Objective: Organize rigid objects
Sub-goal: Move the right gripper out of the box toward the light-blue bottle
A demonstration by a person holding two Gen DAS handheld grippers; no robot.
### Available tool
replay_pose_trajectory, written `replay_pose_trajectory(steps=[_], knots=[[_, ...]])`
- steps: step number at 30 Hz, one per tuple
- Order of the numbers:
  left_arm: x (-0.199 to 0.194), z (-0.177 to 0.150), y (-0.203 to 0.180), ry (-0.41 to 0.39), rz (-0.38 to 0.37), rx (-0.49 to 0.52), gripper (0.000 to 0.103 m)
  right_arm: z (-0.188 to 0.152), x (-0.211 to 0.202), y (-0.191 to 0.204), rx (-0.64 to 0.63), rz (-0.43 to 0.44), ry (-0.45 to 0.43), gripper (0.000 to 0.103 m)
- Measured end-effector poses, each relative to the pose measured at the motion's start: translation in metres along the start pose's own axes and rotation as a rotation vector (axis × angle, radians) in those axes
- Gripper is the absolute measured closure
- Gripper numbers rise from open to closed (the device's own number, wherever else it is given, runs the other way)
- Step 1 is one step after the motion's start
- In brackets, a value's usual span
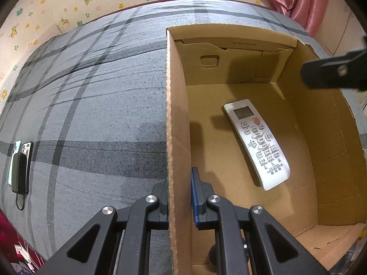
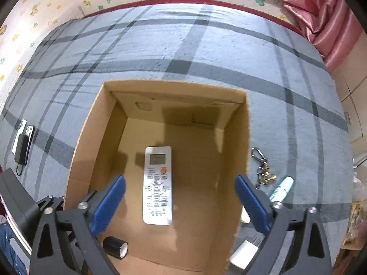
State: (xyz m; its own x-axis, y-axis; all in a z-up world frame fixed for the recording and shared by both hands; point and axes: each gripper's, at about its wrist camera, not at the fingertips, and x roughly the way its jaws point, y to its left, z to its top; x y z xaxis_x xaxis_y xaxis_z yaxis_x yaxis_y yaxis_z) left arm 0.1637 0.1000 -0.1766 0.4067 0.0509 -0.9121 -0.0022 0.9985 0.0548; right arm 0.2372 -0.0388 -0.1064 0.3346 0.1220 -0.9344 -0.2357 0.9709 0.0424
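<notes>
An open cardboard box (image 1: 305,123) (image 2: 231,137) sits on a grey plaid bed. A white remote control (image 1: 257,142) (image 2: 157,184) lies flat on the box floor. A small black roll (image 2: 115,247) lies in the box's near left corner. My left gripper (image 1: 180,197) is shut on the box's left wall (image 1: 176,114), one finger on each side. My right gripper (image 2: 180,202) is open and empty, above the box over the remote; it shows at the upper right of the left wrist view (image 1: 332,73).
Two phones and a dark power bank with a cable (image 1: 20,167) (image 2: 23,142) lie on the bed far left. Right of the box lie a keychain (image 2: 262,168), a teal-and-white tube (image 2: 281,189) and a white block (image 2: 244,254). A pink curtain (image 2: 321,11) hangs at back right.
</notes>
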Motion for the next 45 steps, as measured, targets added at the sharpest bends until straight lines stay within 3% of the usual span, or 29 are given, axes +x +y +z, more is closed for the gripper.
replay_pose_trajectory(steps=[20, 30, 45], knots=[[0.001, 0.0, 0.002, 0.003, -0.01, -0.004, 0.09, -0.018, -0.031, -0.126, 0.161, -0.081, -0.02, 0.0], [0.001, 0.0, 0.0, 0.005, 0.0, 0.003, 0.09, -0.035, -0.009, -0.169, 0.231, -0.098, 0.021, 0.0], [0.001, -0.001, -0.001, 0.006, 0.001, 0.0, 0.09, -0.046, 0.043, -0.189, 0.263, -0.092, 0.073, 0.0]])
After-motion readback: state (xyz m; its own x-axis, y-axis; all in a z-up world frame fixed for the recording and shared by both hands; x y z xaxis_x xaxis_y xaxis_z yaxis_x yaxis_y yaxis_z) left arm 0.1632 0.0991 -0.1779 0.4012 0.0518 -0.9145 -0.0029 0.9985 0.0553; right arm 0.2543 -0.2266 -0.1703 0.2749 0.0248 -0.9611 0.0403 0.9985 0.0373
